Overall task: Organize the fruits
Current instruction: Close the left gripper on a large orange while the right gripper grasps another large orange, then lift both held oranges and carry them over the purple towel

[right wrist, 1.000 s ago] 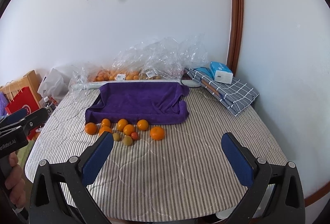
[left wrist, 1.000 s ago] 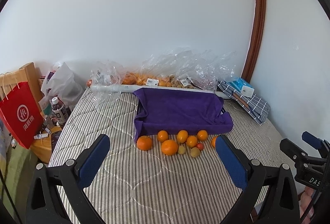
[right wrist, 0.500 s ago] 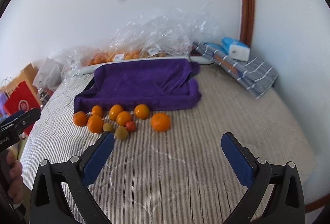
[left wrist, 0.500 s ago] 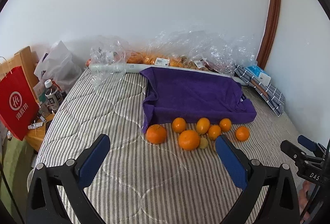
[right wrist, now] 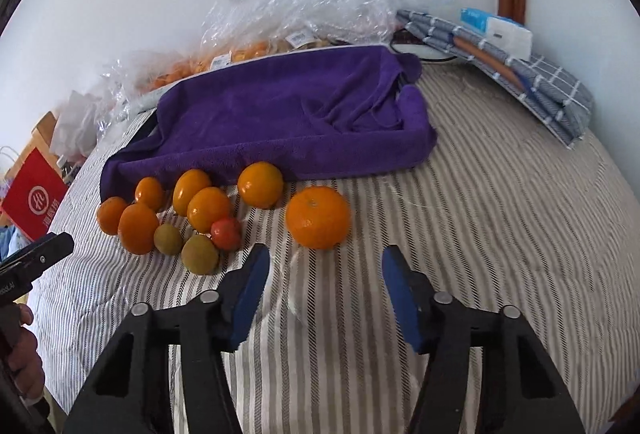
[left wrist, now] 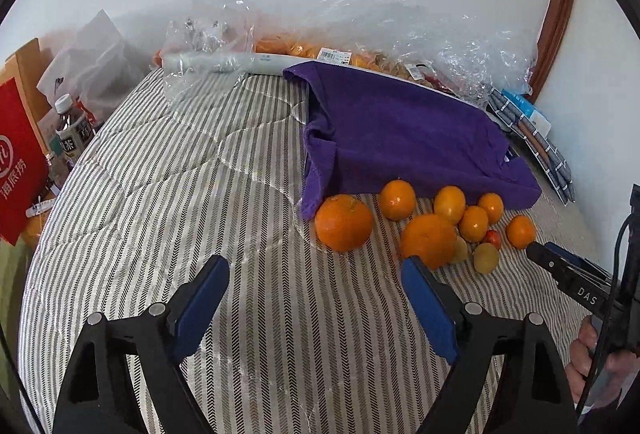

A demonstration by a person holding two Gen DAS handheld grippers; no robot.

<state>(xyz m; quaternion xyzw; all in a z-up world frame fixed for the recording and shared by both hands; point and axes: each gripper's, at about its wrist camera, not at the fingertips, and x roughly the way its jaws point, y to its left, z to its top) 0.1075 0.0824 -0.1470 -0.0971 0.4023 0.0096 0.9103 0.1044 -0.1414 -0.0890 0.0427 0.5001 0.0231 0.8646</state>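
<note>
Right wrist: round glossy oranges (right wrist: pixel 318 217) beside plush purple towel (right wrist: pixel 288 114).

1. Oranges (right wrist: pixel 318 217), loose on the bed: seven.
2. Small green-yellow fruits (right wrist: pixel 200 254): two.
3. Small red fruit (right wrist: pixel 226 232): one.
4. Purple towel (right wrist: pixel 280 114): one.
5. Red paper bag (right wrist: pixel 34 204), off the bed's left edge: one.
6. Bottle (left wrist: pixel 74 136): one.
7. Hand-held grippers: two, left (left wrist: pixel 316 294), right (right wrist: pixel 326 282).
</note>
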